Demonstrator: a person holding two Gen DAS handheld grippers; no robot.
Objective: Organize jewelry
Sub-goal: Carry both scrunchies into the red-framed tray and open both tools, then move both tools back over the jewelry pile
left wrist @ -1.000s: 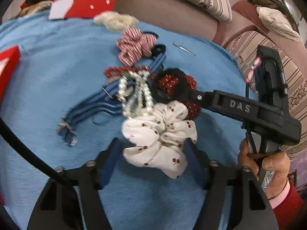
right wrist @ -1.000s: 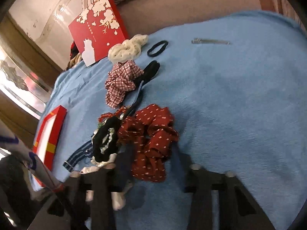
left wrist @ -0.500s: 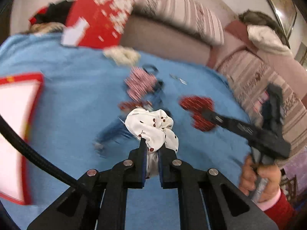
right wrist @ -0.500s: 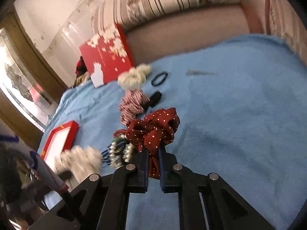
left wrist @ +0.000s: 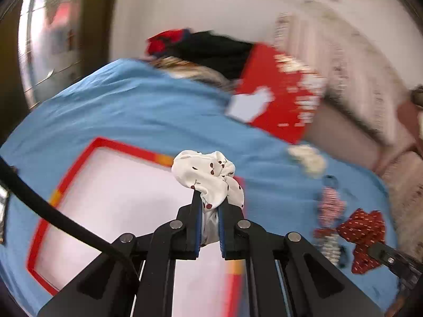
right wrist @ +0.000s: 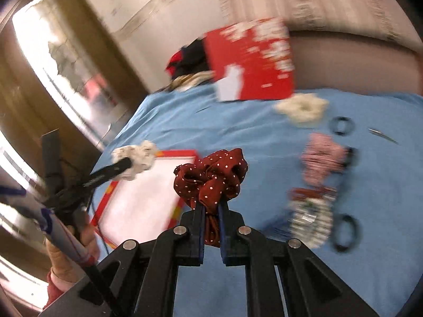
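Note:
My left gripper (left wrist: 210, 203) is shut on a white cherry-print scrunchie (left wrist: 208, 177) and holds it above the red-rimmed white tray (left wrist: 124, 142) on the blue cloth. My right gripper (right wrist: 211, 206) is shut on a dark red dotted scrunchie (right wrist: 211, 174) and holds it in the air just right of the same tray (right wrist: 174, 153). The left gripper with the white scrunchie (right wrist: 137, 155) shows in the right wrist view over the tray's far corner. The red scrunchie (left wrist: 364, 232) shows at the lower right of the left wrist view.
On the cloth to the right lie a cream scrunchie (right wrist: 304, 108), a pink checked scrunchie (right wrist: 322, 161), a pearl bracelet pile (right wrist: 312, 216), black hair ties (right wrist: 343, 125) and a metal clip (right wrist: 383, 134). A red box lid (right wrist: 251, 60) leans against the sofa.
Both grippers closed on their scrunchies, lifted them off the pile and swung left. The left one now hangs over the tray and the right one is beside it.

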